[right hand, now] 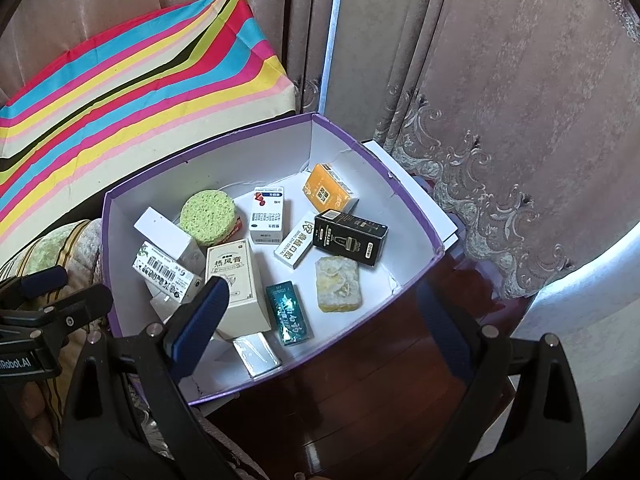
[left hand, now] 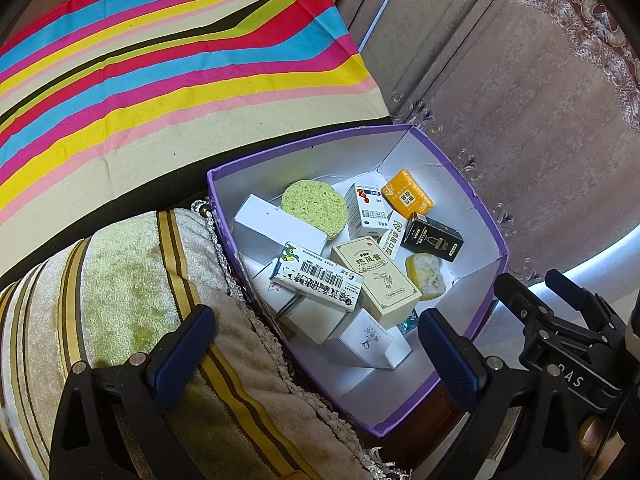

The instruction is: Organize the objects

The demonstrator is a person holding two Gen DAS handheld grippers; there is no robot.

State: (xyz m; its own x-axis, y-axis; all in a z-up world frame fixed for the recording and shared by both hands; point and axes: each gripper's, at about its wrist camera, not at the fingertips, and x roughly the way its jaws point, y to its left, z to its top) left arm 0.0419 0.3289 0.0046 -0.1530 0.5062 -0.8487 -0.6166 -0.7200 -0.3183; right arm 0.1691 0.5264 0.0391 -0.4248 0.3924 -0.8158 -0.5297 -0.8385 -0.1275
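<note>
A purple box (left hand: pixel 498 276) (right hand: pixel 105 240) with a white inside holds several small cartons, a round green sponge (left hand: pixel 314 206) (right hand: pixel 207 217), a yellow sponge (left hand: pixel 425 276) (right hand: pixel 338 284), an orange carton (right hand: pixel 329 192), a black carton (right hand: pixel 350 237) and a teal packet (right hand: pixel 289 314). My left gripper (left hand: pixel 316 354) is open and empty above the box's near left corner. My right gripper (right hand: pixel 324 328) is open and empty above the box's near edge. Each gripper shows in the other's view, the right gripper (left hand: pixel 560 320) at the right and the left gripper (right hand: pixel 44 300) at the left.
The box stands on a dark wooden table (right hand: pixel 360 392). A striped colourful cushion (left hand: pixel 160 80) (right hand: pixel 132 92) lies behind it and a beige striped cushion (left hand: pixel 120 300) to its left. Patterned curtains (right hand: pixel 520 120) hang at the right.
</note>
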